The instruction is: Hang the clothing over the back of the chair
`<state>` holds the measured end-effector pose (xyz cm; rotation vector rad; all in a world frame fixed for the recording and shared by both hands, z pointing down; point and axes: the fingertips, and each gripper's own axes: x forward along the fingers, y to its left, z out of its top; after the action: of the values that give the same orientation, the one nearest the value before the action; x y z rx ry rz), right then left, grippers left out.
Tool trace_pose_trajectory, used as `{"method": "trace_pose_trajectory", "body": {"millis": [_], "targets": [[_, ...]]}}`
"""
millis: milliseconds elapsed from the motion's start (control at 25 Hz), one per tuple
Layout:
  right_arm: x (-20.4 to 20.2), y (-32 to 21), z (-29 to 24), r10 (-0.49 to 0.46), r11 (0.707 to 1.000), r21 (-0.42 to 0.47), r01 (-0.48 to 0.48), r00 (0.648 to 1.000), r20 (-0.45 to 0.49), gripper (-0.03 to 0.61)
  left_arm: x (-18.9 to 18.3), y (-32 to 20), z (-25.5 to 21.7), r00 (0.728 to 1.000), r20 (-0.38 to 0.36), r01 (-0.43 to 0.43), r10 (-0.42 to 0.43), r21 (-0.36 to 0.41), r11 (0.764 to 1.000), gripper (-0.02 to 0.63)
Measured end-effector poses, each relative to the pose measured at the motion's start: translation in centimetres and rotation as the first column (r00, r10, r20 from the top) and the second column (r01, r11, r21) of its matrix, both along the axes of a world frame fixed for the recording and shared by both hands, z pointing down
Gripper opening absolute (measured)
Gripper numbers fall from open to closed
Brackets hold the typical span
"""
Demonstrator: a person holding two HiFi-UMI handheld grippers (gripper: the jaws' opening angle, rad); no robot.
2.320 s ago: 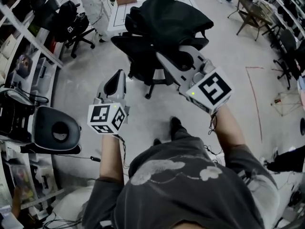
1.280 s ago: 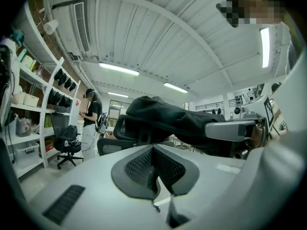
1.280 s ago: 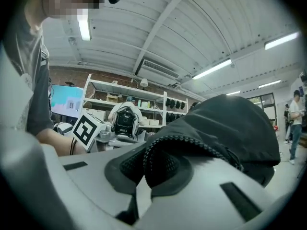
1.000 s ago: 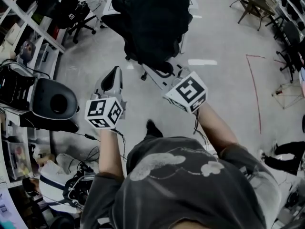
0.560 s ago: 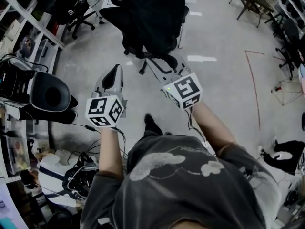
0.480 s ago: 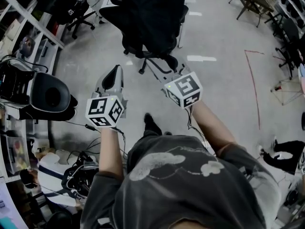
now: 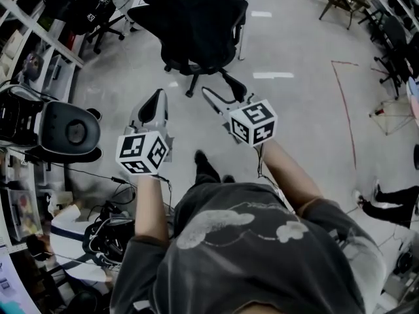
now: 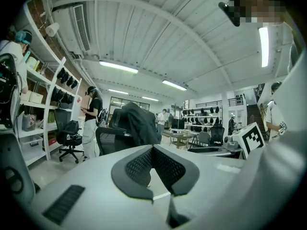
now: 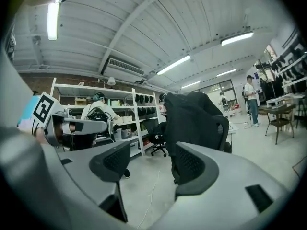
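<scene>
The black clothing point(image 7: 193, 2) hangs draped over the back of a black office chair point(image 7: 152, 17) at the top of the head view. It also shows as the dark clothing point(image 8: 140, 124) in the left gripper view and as the clothing point(image 9: 189, 116) in the right gripper view. Both grippers are held well short of the chair. My left gripper point(image 7: 157, 98) is shut and empty, its pads meeting at the tips point(image 8: 153, 150). My right gripper point(image 7: 221, 93) has just been opening. Its jaws now stand wide apart point(image 9: 151, 162) with nothing between them.
Shelving point(image 7: 39, 31) runs along the left, with a second black office chair point(image 7: 98, 18) beside it. A round black device point(image 7: 69, 133) and cables point(image 7: 111, 231) lie at the lower left. A person point(image 8: 91, 123) stands by the shelves. Red tape point(image 7: 346, 110) marks the floor on the right.
The chair with the clothing now lies farther from both grippers. The right gripper has drawn away from the clothing, dropped lower and opened its jaws. The left gripper stays shut.
</scene>
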<state>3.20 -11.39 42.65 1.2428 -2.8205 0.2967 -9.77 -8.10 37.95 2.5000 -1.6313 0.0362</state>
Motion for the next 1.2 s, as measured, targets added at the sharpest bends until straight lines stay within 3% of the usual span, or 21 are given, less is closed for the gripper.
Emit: {"method": "trace_pose_trajectory", "body": {"millis": [120,440,800,1200], "targets": [[0.9,1.4,0.0,0.007,1.000,-0.010,-0.007,1.000,0.007,0.248,0.9,1.1,-0.1,1.000,-0.002,-0.013,0.013,-0.004,1.000,0.002],[3.2,3.5,-1.6,0.065,0.998,0.011,-0.065,0.998,0.015,0.009,2.2,3.6,-0.6,0.999,0.001,-0.033,0.033,-0.005,0.999,0.002],[4.0,4.8,-1.9,0.055,0.998,0.021,-0.055,0.998,-0.011,-0.008,2.7,5.0,-0.2,0.999,0.008,-0.033,0.033,-0.012,0.999,0.002],[5.1,6.4,-0.8,0.077,0.997,-0.029,-0.077,0.997,-0.002,-0.008,2.7,6.4,0.5,0.999,0.001,-0.037,0.037,-0.027,0.999,0.002]]}}
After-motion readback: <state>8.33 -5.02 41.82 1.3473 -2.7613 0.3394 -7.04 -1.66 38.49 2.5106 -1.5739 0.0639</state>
